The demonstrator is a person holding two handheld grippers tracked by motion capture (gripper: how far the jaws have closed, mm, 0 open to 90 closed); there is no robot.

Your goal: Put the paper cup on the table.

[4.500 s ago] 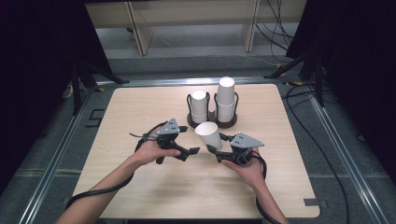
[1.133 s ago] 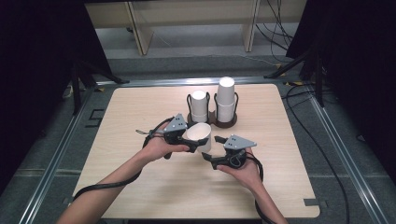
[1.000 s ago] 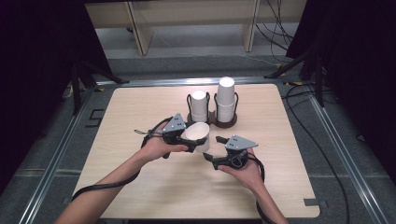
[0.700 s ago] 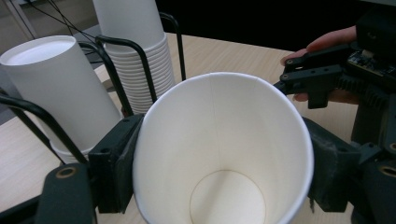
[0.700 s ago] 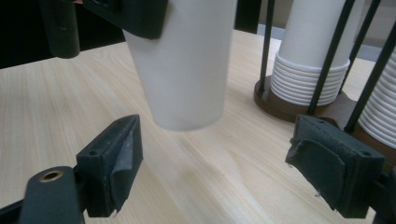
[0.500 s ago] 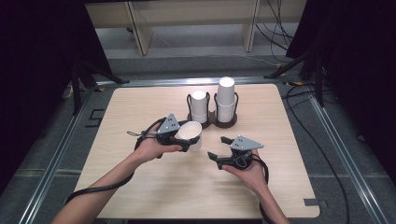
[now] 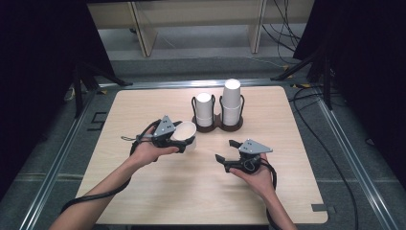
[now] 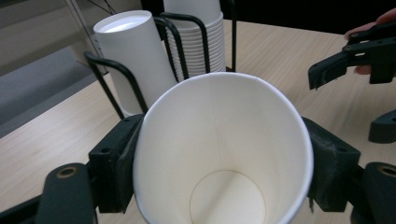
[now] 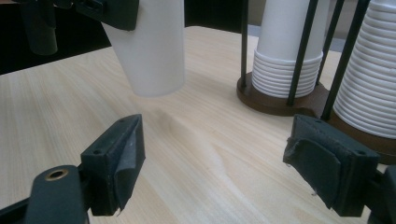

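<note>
The left gripper (image 7: 184,142) is clamped on a white paper cup (image 7: 185,134) with a smooth, slightly shiny wall. Its two black padded jaws press the cup from both sides just under the rim. In the left gripper view the lower edge of the cup (image 8: 222,154) is cut off by the frame, but the round bottom inside it is visible. In the right gripper view the top of the cup is cut off, and its bottom hangs above the pale wooden table (image 7: 143,187) without touching it.

The right gripper (image 7: 229,150) stands open with nothing between its jaws, which have just been closing a little. It is beside the cup, well apart from it. The rubbery pads look worn and frayed at the edges.

Behind both grippers stands a dark brown holder of thin black wire (image 7: 218,120) with two stacks of ribbed white paper cups (image 7: 231,103). In the gripper views the stacks are cut off at the frame edges.
</note>
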